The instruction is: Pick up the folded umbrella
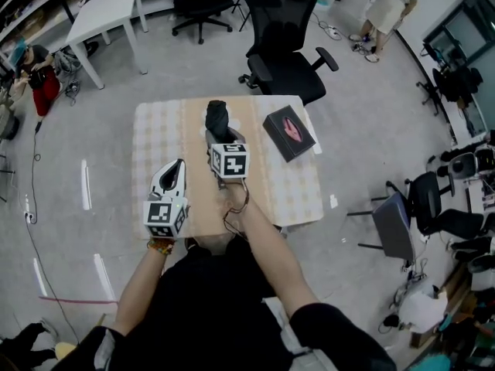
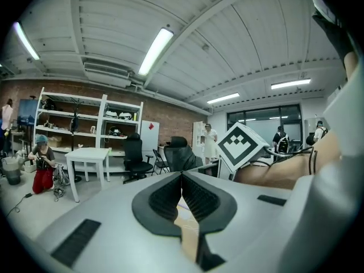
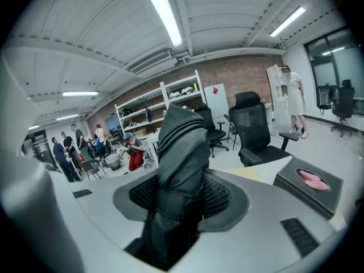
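Folded umbrella (image 3: 181,175) clamped upright between right gripper (image 3: 182,195) jaws, off table (image 1: 158,145).

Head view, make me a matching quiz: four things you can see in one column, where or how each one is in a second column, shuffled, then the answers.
Things
1. folded umbrella
2. left gripper
3. black box
4. office chair

Places or states
A. jaws together, nothing between them
B. on the floor beyond the table
C. lying on the table, at its right side
D. clamped between the jaws of the right gripper

Pairs: 1-D, 2-A, 3-C, 4-B
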The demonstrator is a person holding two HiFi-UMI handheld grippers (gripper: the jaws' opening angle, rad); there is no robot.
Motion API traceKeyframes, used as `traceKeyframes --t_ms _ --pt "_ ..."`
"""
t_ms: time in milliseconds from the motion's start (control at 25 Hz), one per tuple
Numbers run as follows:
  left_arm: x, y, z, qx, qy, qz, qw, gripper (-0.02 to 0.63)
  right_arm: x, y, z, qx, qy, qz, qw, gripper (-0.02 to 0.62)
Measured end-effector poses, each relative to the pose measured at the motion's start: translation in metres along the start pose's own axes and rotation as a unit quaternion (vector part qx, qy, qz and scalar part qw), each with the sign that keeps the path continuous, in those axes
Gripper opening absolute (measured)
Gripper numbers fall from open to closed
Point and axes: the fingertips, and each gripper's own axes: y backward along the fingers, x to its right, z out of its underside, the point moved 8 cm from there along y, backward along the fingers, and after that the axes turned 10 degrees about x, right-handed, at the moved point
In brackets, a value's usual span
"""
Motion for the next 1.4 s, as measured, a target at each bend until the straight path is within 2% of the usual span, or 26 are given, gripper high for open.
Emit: traceKeyframes --t_ms 320,600,920,1400 --pt "0.0 -0.02 -0.024 0.028 -0.008 0.011 0.9995 0.014 -0.02 0.025 -0.08 0.1 0.013 -0.033 0.994 0.196" --pt "0.0 -0.038 -0.044 0.064 -0.019 0.026 0.9974 0.014 -0.019 0.056 -0.134 0.162 0.036 -0.059 0.984 0.196" --pt "0.012 -0.051 -0.059 0.082 -0.029 0.049 0.995 0.014 -0.018 0.099 -0.166 0.22 0.046 -0.069 0.972 0.196" --pt "0.03 -0.053 -0.07 0.089 -0.035 0.07 0.993 0.014 -0.014 0.137 -0.171 0.262 0.05 -0.07 0.961 0.196"
